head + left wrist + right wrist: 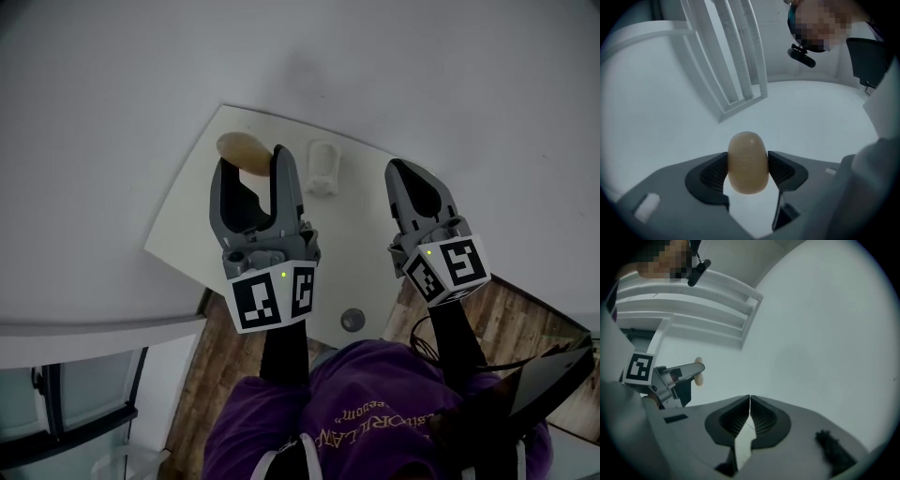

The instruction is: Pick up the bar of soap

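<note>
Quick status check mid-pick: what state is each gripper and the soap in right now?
left gripper: jaws pressed on the bar of soap.
bar of soap: clamped on both sides between those jaws.
right gripper: jaws together, nothing between them.

Everything I see is dim and flat, with a cold grey-blue cast and no single lamp I can place. Shadows are soft and weak. From my head camera the white counter [361, 262] is the brightest patch, and the frame sinks to dark from five to seven o'clock. Both gripper views are fisheye: a black ring closes the edges, and the straight rails [736, 61] bow. In the left gripper view the bar of soap [748, 161] is fairly sharp, with a faint sheen at its twelve o'clock. Whatever sits nearest the lens, at six o'clock, blurs.
</note>
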A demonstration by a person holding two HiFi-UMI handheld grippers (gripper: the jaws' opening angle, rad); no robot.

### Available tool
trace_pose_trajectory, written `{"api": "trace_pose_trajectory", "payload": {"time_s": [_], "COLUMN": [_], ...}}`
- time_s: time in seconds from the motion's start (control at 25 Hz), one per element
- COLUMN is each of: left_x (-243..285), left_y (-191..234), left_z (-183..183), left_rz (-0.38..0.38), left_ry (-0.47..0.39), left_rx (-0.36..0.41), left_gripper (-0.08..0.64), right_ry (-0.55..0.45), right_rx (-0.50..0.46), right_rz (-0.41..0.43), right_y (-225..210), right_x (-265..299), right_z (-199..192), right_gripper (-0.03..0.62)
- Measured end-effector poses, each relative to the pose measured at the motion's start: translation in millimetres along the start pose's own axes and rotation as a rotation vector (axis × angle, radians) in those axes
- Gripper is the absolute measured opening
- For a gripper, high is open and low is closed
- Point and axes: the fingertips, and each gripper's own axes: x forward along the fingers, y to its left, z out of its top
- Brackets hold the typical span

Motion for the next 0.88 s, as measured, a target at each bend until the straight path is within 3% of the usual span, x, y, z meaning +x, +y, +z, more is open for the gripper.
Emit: {"api": "trace_pose_trajectory", "payload": {"time_s": [0.52, 0.88], "left_x": [-45.3, -47.1], "left_y": [-6.0, -9.4], "left_z": [54.4, 61.1], "left_rz": [0.032, 0.042], "left_ry": [-0.135, -0.168], "left_rx": [0.084, 0.097], "left_gripper": [0.278, 0.278], "right_ry": [-0.097, -0.124], "right_rx": [-0.047, -0.091], "right_rz": [0.061, 0.082], "right_y": [23.0, 22.8], "right_x": [-7.6, -1.9], "right_z": [40.1, 48.0], "right_gripper": [0.011, 0.011]}}
